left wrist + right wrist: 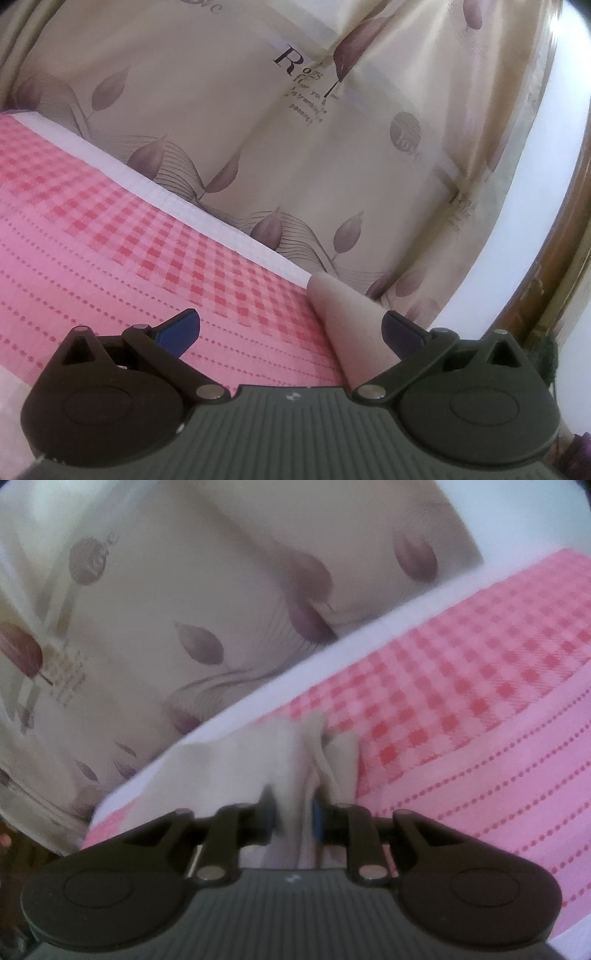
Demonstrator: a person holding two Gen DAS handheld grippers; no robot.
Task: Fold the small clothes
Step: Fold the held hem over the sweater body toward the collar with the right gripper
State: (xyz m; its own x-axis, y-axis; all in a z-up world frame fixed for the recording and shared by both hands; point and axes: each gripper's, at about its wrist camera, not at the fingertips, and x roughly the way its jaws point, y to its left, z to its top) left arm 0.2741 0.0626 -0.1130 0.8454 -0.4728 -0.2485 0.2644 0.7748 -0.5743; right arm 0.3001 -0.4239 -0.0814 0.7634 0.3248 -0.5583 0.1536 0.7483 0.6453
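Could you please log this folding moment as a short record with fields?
surface: pink gingham and dotted bedspread
garment: small pale beige cloth
left hand-held gripper: open, cloth edge beside its right finger, not clamped
right hand-held gripper: shut on the cloth, bunched between the blue pads
backdrop: cream curtain with purple leaf print
fold state: cannot tell; right view is blurred

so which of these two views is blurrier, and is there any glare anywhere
The right wrist view is blurrier: the pale beige cloth pinched in the right gripper and the leaf-print curtain smear softly. The left wrist view is sharper, its curtain lettering readable, with washed-out glare at the upper right edge; fisheye bending curves the pink checked bedspread.
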